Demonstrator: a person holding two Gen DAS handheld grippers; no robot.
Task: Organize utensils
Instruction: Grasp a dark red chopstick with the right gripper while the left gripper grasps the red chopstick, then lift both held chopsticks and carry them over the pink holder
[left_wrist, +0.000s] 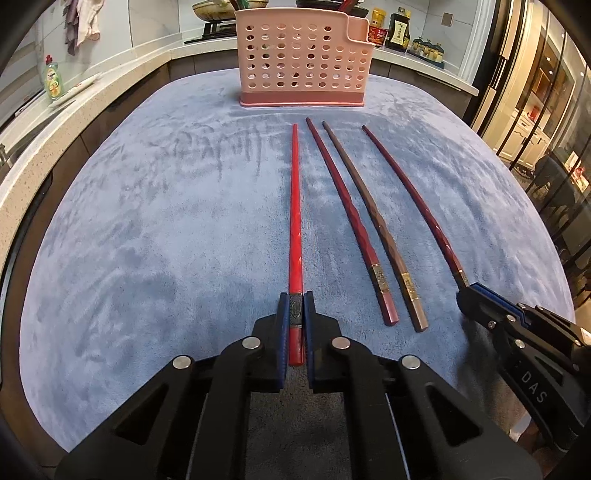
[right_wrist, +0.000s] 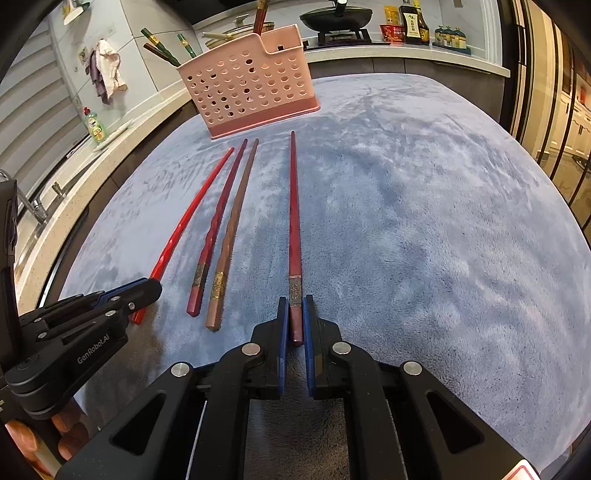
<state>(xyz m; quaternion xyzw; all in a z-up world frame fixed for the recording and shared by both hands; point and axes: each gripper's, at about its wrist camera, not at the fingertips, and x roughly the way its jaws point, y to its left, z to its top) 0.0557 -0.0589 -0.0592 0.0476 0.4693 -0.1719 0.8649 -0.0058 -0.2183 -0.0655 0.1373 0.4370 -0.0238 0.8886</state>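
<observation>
Several chopsticks lie side by side on a blue-grey cloth, tips toward a pink perforated utensil holder at the far end. My left gripper is shut on the thick end of the bright red chopstick. My right gripper is shut on the thick end of the dark red chopstick, which is the rightmost one. Between them lie a maroon chopstick and a brown chopstick. The holder has other chopsticks standing in it.
The cloth covers the table. A counter with a green dish-soap bottle runs along the left. A stove with pans and sauce bottles stands behind the holder. Glass doors are on the right.
</observation>
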